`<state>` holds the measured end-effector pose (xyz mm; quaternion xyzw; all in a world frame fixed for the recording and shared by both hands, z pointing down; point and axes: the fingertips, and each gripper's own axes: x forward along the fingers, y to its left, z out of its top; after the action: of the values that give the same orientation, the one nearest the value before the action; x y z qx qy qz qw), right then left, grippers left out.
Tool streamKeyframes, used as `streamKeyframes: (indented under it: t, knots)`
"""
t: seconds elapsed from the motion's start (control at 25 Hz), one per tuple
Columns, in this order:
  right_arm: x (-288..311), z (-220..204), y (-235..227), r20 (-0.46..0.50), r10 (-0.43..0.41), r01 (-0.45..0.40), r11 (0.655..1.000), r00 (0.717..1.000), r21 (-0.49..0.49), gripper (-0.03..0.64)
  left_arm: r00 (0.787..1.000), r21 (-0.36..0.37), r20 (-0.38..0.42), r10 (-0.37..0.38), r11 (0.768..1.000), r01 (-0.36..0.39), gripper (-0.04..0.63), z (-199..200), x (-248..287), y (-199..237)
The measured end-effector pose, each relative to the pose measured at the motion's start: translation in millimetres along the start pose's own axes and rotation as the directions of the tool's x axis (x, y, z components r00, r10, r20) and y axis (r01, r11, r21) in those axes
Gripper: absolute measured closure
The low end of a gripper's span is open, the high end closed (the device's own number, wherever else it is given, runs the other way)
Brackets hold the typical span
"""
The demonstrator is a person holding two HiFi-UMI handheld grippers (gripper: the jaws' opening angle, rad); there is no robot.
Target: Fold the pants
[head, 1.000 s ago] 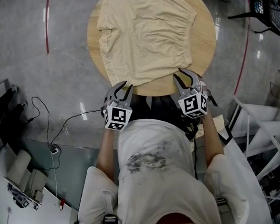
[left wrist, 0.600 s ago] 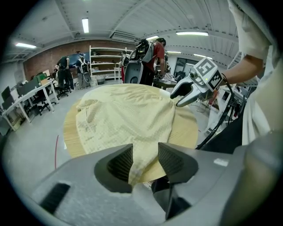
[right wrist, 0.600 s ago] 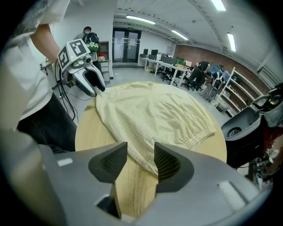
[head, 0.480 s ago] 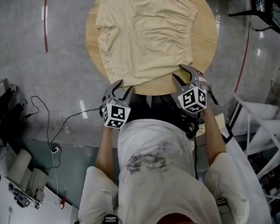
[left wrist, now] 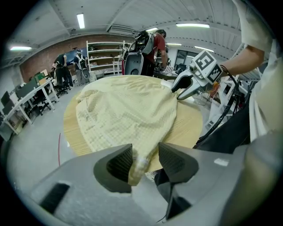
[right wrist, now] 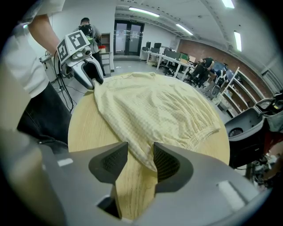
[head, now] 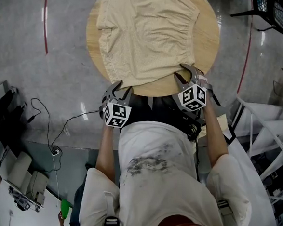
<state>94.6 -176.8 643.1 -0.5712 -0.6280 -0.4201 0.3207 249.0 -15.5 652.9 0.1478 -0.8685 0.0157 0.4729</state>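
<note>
Two red lines cross the grey floor, and the left red line (head: 45,22) runs at the far left of the head view. Next comes the left gripper (head: 119,86), held at the near edge of one round wooden table (head: 207,35). It carries one cube (head: 116,115) printed with black-and-white square markers. Its jaws have just been opening and stand spread. The near left corner of the pants (head: 148,32) hangs between them, just past the table's rim, and the pads do not squeeze it.

There is one pair of pants, pale yellow with a fine woven check. It lies spread flat over most of the tabletop, with its near hem at the table's near edge.

To the right, the right gripper (head: 187,71) bears the second marker cube (head: 192,97). Its jaws swung wide and have just eased slightly inward, yet they stand apart. The near right corner of the pants lies between them on the wood, ungripped. The right red line (head: 246,59) slants over the floor at the far right. One person's pale shirt (head: 158,181) fills the bottom centre.
</note>
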Motion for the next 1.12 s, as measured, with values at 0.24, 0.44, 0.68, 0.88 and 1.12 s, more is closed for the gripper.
streamKeyframes:
  t: [0.24, 0.44, 0.68, 0.88, 1.12]
  knots:
    - [5.1, -0.3, -0.8, -0.001, -0.019, 0.019, 1.000, 1.000, 0.011, 0.474, 1.000, 0.011, -0.008, 0.015, 1.000, -0.015, 0.442, -1.1, 4.5, 5.4]
    - [6.5, -0.3, -0.6, 0.005, -0.037, 0.036, 0.999, 0.999, 0.025, 0.519, 1.000, 0.000, 0.003, 0.019, 1.000, -0.019, 0.489, -1.0, 4.0, 10.3]
    - [4.0, -2.1, -1.5, -0.006, -0.055, 0.055, 0.998, 0.998, 0.043, 0.594, 0.999, -0.010, 0.028, -0.020, 1.000, 0.021, 0.568, 7.6, 3.3, 4.1]
    - [-2.3, -5.5, 0.0, -0.010, -0.053, 0.054, 0.996, 0.999, 0.066, 0.595, 0.997, -0.046, 0.061, -0.050, 0.998, 0.053, 0.571, 12.0, -2.6, 1.1]
    - [-10.0, -5.8, 8.8, -0.009, -0.063, 0.064, 0.995, 0.998, 0.081, 0.597, 0.994, -0.054, 0.089, -0.062, 0.996, 0.067, 0.571, 11.7, -12.4, -0.9]
